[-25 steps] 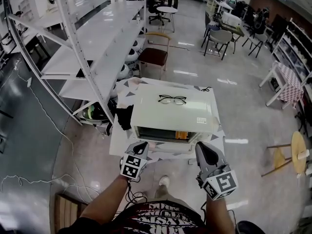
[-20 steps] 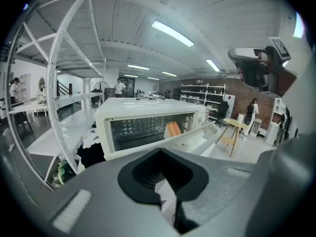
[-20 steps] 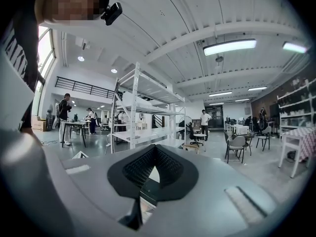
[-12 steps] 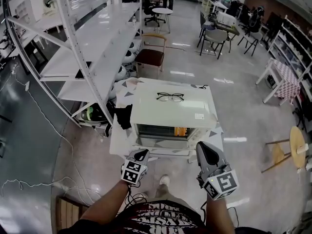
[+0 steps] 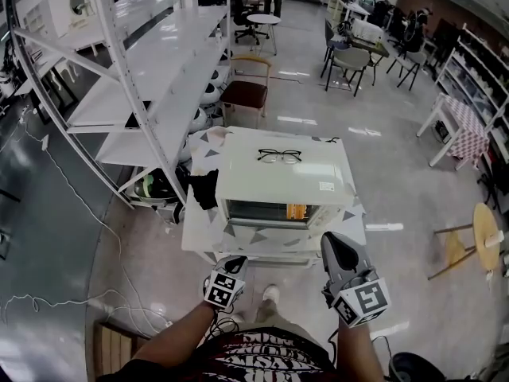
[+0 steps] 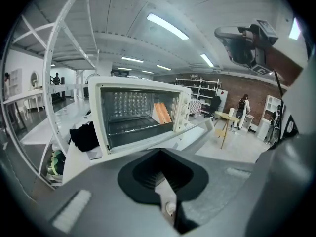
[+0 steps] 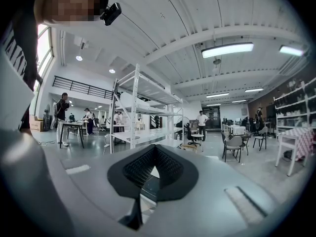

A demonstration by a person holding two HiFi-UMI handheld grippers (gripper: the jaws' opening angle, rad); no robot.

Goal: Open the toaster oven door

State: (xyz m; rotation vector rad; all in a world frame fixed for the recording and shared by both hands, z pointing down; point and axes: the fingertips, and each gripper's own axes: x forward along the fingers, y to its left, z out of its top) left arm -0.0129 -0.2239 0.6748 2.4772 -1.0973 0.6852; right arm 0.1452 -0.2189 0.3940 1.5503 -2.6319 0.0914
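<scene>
The white toaster oven (image 5: 282,177) stands on a small table, and its glass door (image 5: 270,237) is swung down flat toward me. My left gripper (image 5: 232,263) sits at the door's front edge, shut on the door handle left of the middle. In the left gripper view the oven (image 6: 138,112) gapes open, showing its rack and an orange item (image 6: 161,113); the door (image 6: 190,135) runs down to my left gripper (image 6: 163,181). My right gripper (image 5: 332,241) hovers shut and empty beside the door's right corner. The right gripper (image 7: 150,174) points out over the room.
A pair of glasses (image 5: 280,156) lies on the oven's top. A black cloth (image 5: 204,189) sits on the table (image 5: 199,229) left of the oven. A tall white shelf rack (image 5: 159,70) stands to the left, a chair (image 5: 248,94) behind, a wooden stool (image 5: 485,241) right.
My left gripper has drawn down and back toward me, and the oven door has swung down with it to lie flat. The right gripper has barely moved.
</scene>
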